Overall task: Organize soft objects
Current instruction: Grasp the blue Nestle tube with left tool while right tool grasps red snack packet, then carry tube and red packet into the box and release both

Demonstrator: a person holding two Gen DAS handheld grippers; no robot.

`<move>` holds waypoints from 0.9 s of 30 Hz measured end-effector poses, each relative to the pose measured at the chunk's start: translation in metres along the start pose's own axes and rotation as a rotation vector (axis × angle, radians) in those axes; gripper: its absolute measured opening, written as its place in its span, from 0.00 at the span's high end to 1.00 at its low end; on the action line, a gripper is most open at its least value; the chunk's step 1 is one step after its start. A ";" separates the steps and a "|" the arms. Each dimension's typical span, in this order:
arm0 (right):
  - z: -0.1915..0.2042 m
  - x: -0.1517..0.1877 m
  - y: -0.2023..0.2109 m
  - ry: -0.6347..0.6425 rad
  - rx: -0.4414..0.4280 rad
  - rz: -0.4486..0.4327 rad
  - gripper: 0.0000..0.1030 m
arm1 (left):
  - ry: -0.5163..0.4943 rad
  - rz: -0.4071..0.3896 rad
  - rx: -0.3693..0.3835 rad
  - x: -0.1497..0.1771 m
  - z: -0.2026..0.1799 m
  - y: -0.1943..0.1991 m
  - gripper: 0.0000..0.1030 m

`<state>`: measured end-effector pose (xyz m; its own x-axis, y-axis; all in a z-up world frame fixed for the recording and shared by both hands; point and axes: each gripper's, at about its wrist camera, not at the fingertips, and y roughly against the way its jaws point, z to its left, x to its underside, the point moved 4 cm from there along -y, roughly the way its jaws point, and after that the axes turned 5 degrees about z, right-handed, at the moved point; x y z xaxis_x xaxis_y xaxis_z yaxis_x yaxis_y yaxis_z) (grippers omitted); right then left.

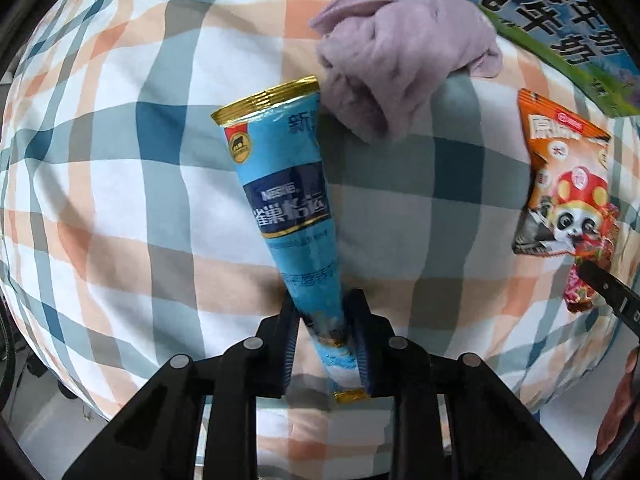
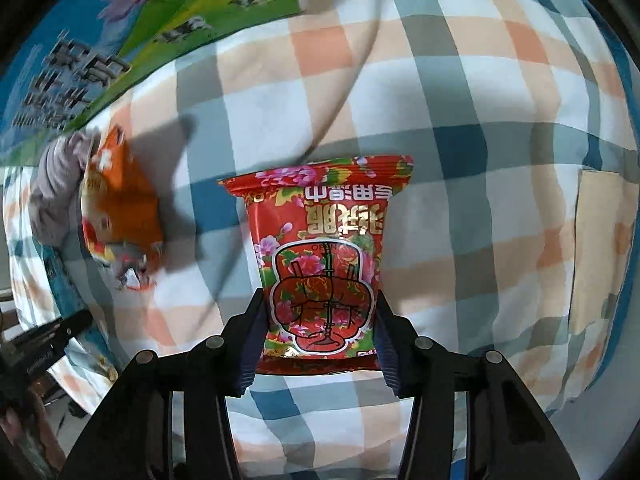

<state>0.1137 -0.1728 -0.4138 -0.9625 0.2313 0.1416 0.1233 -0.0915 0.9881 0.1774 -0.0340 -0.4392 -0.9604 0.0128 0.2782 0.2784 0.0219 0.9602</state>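
My left gripper is shut on the narrow end of a blue Nestle cone wrapper, which points away over the checked bedding. A crumpled lilac cloth lies just beyond its gold top. An orange panda snack bag lies to the right; it also shows in the right wrist view, next to the cloth. My right gripper is shut on the lower part of a red floral snack bag, held above the bedding. The right gripper's finger pokes in at the left view's right edge.
Checked blue, orange and white bedding covers the whole surface and bulges softly. A green and blue milk carton box stands along the far side; it also shows in the right wrist view. A beige patch lies at the right.
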 end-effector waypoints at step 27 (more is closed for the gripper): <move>0.001 -0.024 -0.016 -0.032 -0.042 0.021 0.53 | -0.031 -0.081 0.014 0.065 -0.016 0.010 0.87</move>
<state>0.1351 -0.1760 -0.4331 -0.9517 0.2592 0.1646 0.1323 -0.1375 0.9816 0.1173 -0.0494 -0.4112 -0.9792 0.0415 0.1985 0.2000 0.0381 0.9790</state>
